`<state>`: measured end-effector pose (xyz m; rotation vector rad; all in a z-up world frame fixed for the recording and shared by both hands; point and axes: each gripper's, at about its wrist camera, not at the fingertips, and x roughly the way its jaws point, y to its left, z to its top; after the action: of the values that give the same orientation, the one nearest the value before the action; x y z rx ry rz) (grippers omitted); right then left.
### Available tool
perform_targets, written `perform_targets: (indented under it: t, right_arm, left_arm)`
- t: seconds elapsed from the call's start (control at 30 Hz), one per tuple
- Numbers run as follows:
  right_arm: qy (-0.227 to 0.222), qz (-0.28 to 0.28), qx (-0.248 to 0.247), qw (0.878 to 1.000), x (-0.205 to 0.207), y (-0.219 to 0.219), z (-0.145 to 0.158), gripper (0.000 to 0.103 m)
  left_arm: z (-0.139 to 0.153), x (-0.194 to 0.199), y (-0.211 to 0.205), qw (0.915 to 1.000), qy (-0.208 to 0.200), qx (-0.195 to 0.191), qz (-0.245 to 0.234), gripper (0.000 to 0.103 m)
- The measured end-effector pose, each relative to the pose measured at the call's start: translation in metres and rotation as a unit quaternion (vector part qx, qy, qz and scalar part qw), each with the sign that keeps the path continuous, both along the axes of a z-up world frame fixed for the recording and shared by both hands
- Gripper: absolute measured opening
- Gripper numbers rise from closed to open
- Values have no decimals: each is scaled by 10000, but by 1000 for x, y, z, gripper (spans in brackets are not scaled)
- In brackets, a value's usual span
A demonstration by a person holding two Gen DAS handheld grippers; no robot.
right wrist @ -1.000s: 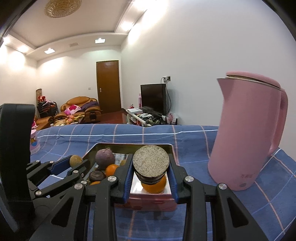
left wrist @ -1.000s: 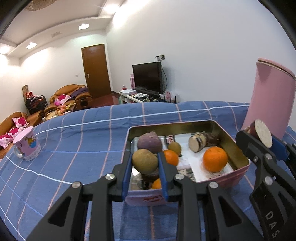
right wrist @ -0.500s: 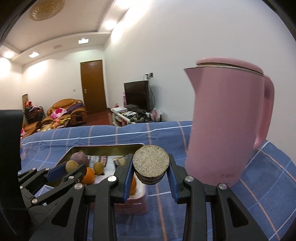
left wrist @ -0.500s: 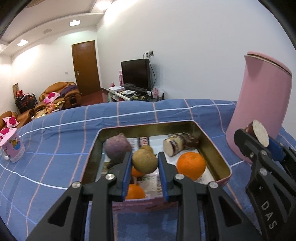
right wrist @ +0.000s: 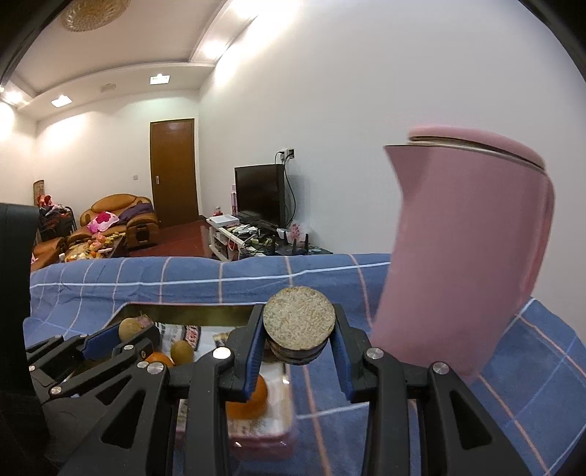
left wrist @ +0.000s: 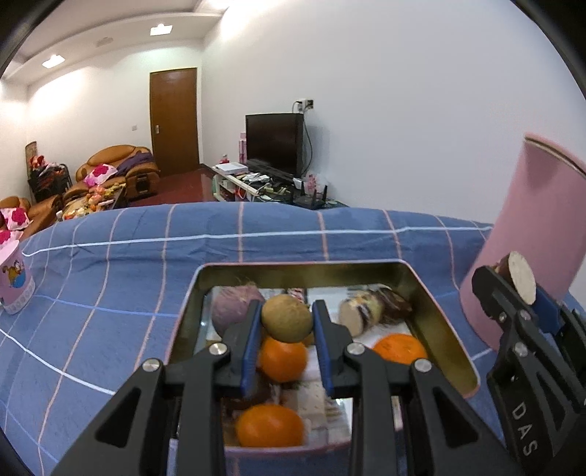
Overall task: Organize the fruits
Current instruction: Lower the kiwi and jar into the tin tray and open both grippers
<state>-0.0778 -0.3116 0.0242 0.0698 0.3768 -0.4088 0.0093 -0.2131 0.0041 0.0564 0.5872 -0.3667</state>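
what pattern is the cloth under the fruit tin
Blue cloth with thin white and pink check lines; left wrist view.

I see white walls (left wrist: 403, 110) and a white ceiling with small square lights (left wrist: 160, 30) shining down. A brown wooden door (left wrist: 174, 121) is shut at the far end, and orange-brown sofas (left wrist: 121, 172) with pink pillows sit near it on a dark red floor (left wrist: 183, 188). A black TV (left wrist: 274, 143) stands on a low white stand (left wrist: 238, 183) by the wall.
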Motion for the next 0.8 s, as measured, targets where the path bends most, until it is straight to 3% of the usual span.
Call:
perform_targets:
  t: [0.33,0.8]
  right_arm:
    - [183,391,222,9988,44,5,-2,36]
    - [843,1176,1554,9772,79,-20,-32,36]
  left_arm:
    - [-5,33,15,9993,295,-39,213,29]
    - [-6,29,6,9992,44,362,-174,29]
